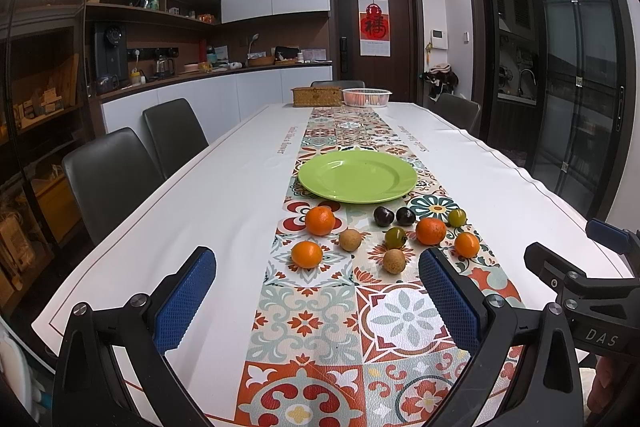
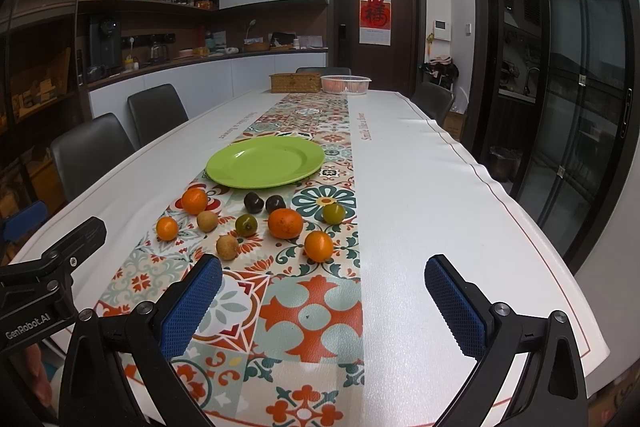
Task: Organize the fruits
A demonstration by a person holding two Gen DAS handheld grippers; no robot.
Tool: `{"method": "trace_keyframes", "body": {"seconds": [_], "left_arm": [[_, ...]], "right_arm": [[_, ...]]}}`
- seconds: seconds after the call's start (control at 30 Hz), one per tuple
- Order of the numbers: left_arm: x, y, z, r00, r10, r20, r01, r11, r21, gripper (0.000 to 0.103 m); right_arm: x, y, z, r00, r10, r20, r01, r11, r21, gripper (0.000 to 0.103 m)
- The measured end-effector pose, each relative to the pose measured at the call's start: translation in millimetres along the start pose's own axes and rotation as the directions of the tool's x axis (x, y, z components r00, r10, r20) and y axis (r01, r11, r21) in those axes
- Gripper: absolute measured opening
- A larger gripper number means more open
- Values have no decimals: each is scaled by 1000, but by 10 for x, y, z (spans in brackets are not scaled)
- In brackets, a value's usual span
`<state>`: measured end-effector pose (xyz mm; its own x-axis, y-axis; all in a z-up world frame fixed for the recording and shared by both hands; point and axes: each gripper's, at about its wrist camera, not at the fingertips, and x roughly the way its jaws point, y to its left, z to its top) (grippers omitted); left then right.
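A: Left wrist view? 
B: Left claw (image 1: 316, 297) spread wide, gripping nothing, above the table (image 1: 200, 195). Fruits (image 1: 394, 239) lie loose on the runner, just before the bare green plate (image 1: 357, 177).

A: Right wrist view? 
B: Right claw (image 2: 323, 303) likewise agape and unladen; fruits (image 2: 285, 223) beyond it.

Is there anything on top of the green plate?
No, the green plate is bare; you can see all of its top. The fruits lie on the patterned runner in front of it. What's under the plate is hidden.
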<state>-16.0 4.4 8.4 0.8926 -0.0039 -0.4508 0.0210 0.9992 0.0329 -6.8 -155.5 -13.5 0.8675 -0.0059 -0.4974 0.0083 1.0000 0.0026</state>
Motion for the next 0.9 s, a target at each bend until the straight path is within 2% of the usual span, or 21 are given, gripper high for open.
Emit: {"method": "trace_keyframes", "body": {"seconds": [0.47, 0.7, 0.9], "left_arm": [[-6, -14, 65, 1000, -15, -13, 15, 1000, 6, 103], [155, -70, 91, 998, -41, -44, 42, 998, 39, 103], [341, -144, 54, 995, -62, -73, 66, 996, 62, 94]], "right_arm": [[-4, 15, 11, 1000, 4, -3, -4, 1000, -2, 103], [88, -25, 23, 1000, 12, -25, -12, 1000, -11, 103], [265, -60, 35, 999, -5, -47, 4, 1000, -26, 102]]}}
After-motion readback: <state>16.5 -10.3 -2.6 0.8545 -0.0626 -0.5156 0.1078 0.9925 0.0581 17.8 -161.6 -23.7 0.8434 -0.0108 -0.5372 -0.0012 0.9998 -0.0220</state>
